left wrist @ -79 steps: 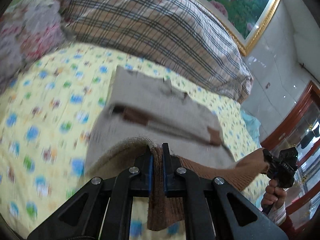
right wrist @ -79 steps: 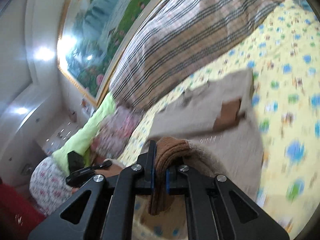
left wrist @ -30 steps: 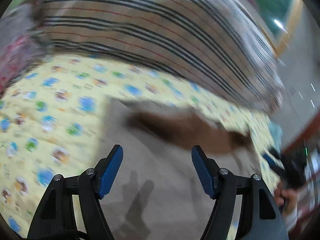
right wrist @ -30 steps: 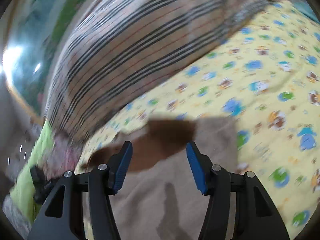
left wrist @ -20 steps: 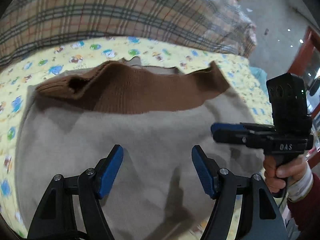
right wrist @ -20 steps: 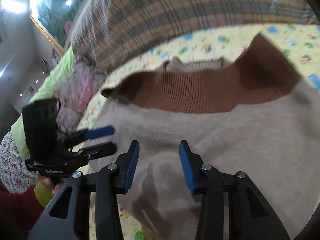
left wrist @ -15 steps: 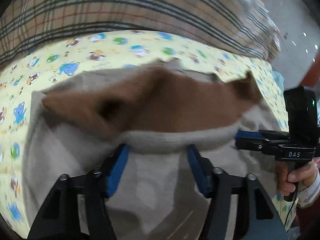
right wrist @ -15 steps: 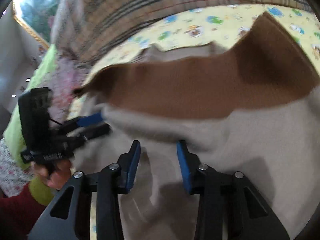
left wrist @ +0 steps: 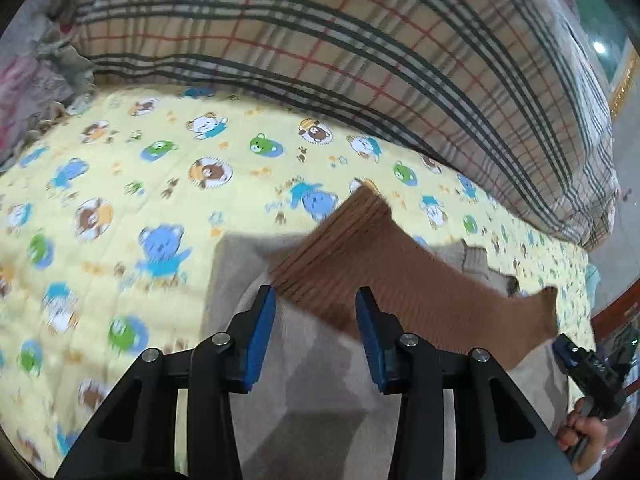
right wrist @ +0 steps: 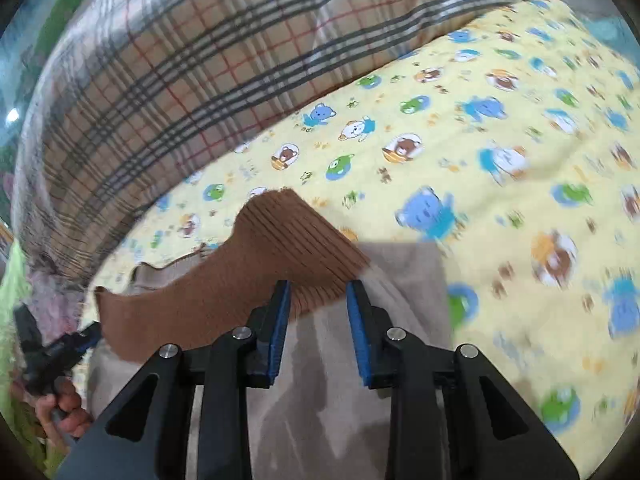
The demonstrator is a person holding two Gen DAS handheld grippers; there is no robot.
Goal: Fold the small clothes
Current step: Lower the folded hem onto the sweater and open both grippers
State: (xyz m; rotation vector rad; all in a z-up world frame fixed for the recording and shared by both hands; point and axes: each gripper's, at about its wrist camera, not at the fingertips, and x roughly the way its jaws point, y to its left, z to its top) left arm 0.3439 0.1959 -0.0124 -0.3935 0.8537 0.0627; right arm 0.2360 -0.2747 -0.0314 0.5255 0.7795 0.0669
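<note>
Left wrist view: the left gripper (left wrist: 316,320) stood spread, blue pads (left wrist: 262,332) apart and pinching nothing, directly above the beige knitted garment (left wrist: 320,408) where its brown ribbed band (left wrist: 380,280) began. The band's left corner lay just ahead of and between the pads, and the band's long axis ran from there away to the right, toward the right gripper (left wrist: 576,364), seen at the band's far end in the person's right hand (left wrist: 580,436).

In the right wrist view the right gripper (right wrist: 318,320) was likewise spread and empty, pads (right wrist: 358,328) straddling the band's (right wrist: 240,280) right corner, with the garment's (right wrist: 340,400) beige body under the fingers. The left hand (right wrist: 60,412) gripped its tool at the band's opposite end (only partly in frame).

Each tool was therefore nearest its own corner of the band, aimed forward and down across the garment. The garment lay flat on the yellow cartoon-bear sheet (left wrist: 120,184), with the plaid quilt (left wrist: 320,40) bunched beyond the band. I judged the next pinch would fall on these two corners.
</note>
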